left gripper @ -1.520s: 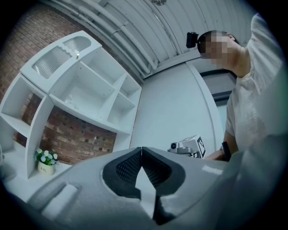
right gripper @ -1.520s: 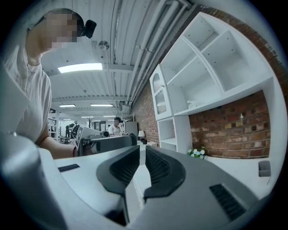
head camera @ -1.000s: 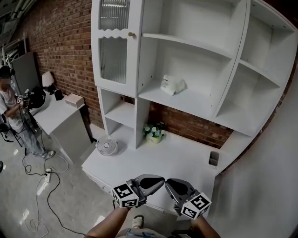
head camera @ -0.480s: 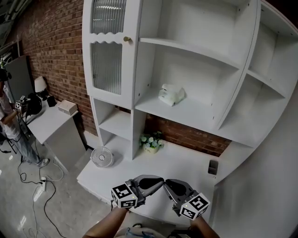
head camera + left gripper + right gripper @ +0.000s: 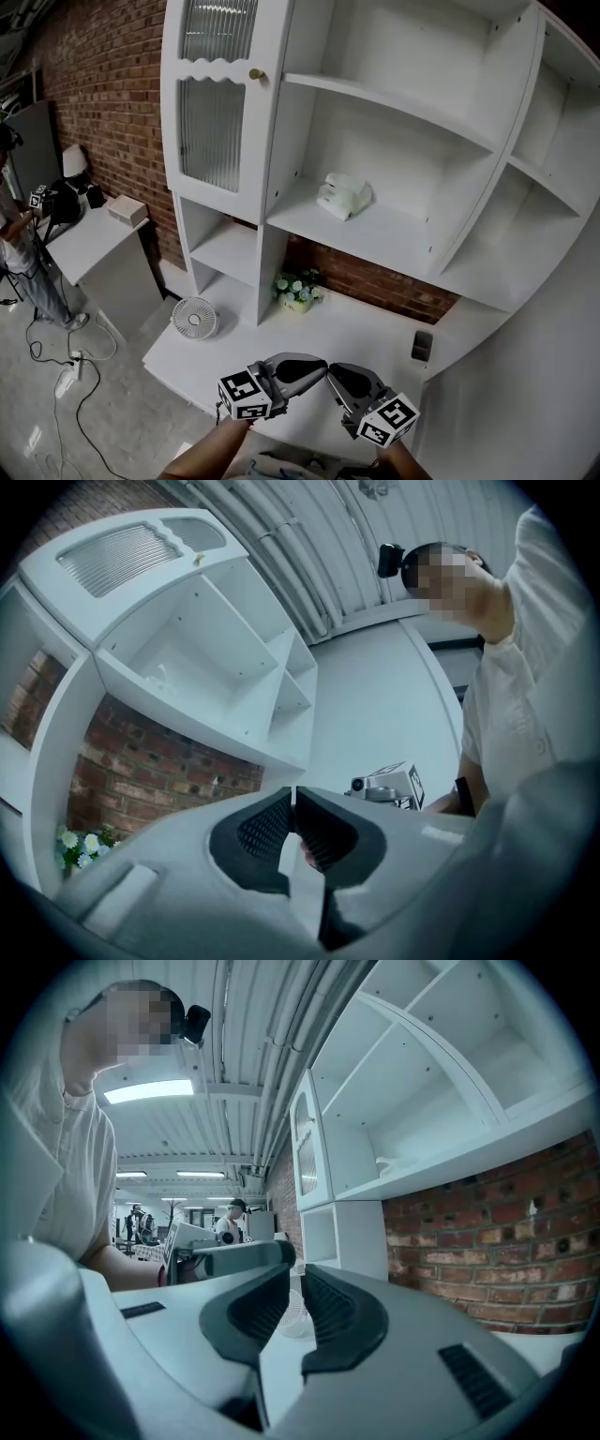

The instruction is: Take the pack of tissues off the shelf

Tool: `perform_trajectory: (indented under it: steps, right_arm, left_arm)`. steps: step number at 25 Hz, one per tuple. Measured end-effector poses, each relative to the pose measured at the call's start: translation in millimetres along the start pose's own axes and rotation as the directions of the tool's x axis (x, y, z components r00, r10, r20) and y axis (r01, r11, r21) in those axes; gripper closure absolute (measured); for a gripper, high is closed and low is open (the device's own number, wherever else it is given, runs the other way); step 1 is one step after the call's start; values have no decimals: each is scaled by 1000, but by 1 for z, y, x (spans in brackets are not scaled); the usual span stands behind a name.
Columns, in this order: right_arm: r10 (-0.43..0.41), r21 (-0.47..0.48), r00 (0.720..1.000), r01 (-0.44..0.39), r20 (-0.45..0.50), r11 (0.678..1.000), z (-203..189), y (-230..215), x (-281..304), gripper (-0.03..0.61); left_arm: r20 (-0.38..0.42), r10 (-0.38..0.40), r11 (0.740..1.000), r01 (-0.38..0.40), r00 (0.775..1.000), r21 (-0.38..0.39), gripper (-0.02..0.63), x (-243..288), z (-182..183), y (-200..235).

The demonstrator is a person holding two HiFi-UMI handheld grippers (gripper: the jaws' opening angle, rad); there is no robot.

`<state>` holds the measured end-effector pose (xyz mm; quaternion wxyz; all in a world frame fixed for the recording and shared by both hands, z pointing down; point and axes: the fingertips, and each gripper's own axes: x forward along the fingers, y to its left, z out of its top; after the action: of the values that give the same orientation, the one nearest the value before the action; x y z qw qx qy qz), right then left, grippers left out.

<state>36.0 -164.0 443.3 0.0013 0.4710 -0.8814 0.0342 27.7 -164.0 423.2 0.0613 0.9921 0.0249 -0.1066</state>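
Note:
The pack of tissues (image 5: 343, 196), white and soft-looking, lies on the middle shelf of the white shelf unit (image 5: 394, 234), left of that bay's centre. Both grippers hang low at the bottom of the head view, over the front edge of the counter (image 5: 356, 328), far below the pack. My left gripper (image 5: 319, 366) is shut and empty; its tips (image 5: 294, 794) touch. My right gripper (image 5: 337, 373) faces it tip to tip, its jaws close together with nothing between them (image 5: 296, 1283). In the right gripper view the pack (image 5: 382, 1163) shows as a small bump on the shelf.
On the counter stand a small white fan (image 5: 194, 319), a pot of flowers (image 5: 296, 292) and a small dark object (image 5: 423, 346). A ribbed-glass cabinet door (image 5: 214, 103) closes the unit's upper left. A person (image 5: 14, 234) stands by a side table (image 5: 94, 239) at far left; cables lie on the floor.
The shelf unit has grown larger and slid left in the head view as I came closer. Both grippers moved along together, low in the frame; their jaws kept the same stance.

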Motion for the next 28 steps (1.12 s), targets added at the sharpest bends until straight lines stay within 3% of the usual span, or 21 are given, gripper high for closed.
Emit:
perform_trajectory:
  steps: [9,28]
  right_arm:
    - [49,-27,999,-50,-24,998,-2,-23,-14,534]
    - [143,-9,988,-142,64,990,22,-80,-52,531]
  left_arm:
    - [3,33,999,-33,999,-11,603,34,-5,1]
    - [0,141,990,-141,990,30,603,92,-4,5]
